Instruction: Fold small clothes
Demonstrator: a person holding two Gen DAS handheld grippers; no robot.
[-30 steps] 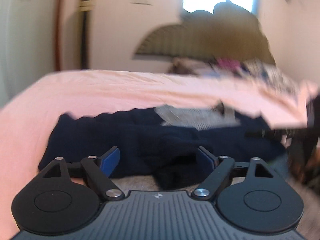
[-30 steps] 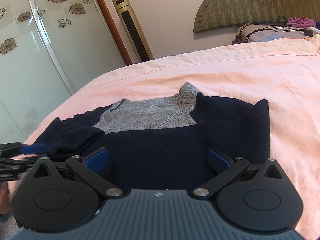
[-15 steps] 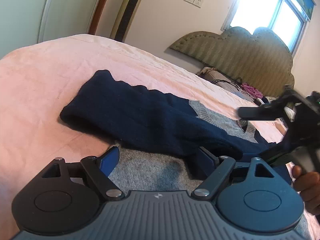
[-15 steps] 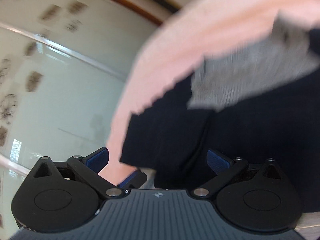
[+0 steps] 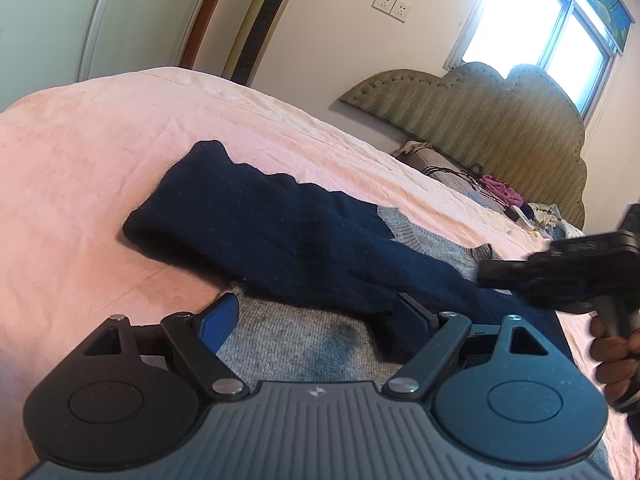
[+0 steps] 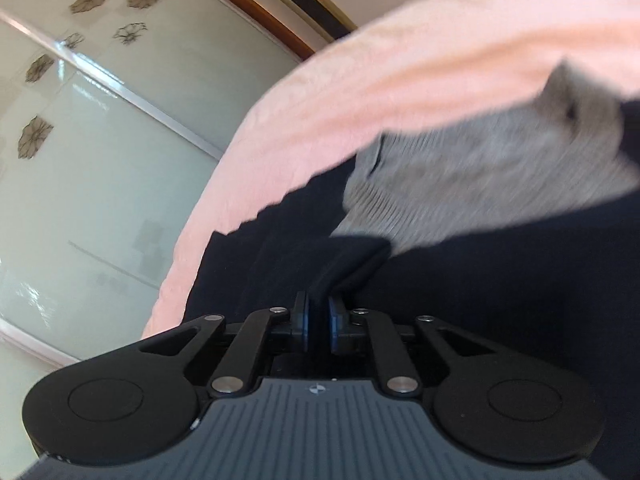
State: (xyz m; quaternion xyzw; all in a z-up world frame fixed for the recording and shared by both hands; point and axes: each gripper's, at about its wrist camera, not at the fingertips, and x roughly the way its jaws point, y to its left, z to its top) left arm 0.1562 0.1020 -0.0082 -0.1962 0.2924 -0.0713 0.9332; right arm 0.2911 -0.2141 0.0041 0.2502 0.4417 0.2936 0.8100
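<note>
A navy and grey knit sweater lies on a pink bedsheet; a navy sleeve is folded across it and a grey hem band lies nearest me. My left gripper is open, its blue pads on either side of the grey hem band. My right gripper is shut on a fold of navy sweater fabric; the grey collar part lies beyond it, blurred. The right gripper also shows at the right edge of the left wrist view, held by a hand.
An upholstered headboard with a pile of clothes and cables stands at the far end of the bed. A tall tower fan stands by the wall. Frosted flower-patterned wardrobe doors are to the left of the bed.
My right gripper has closed from open onto a fold of the navy fabric. My left gripper has stayed open over the grey hem, with little shift since half a second ago.
</note>
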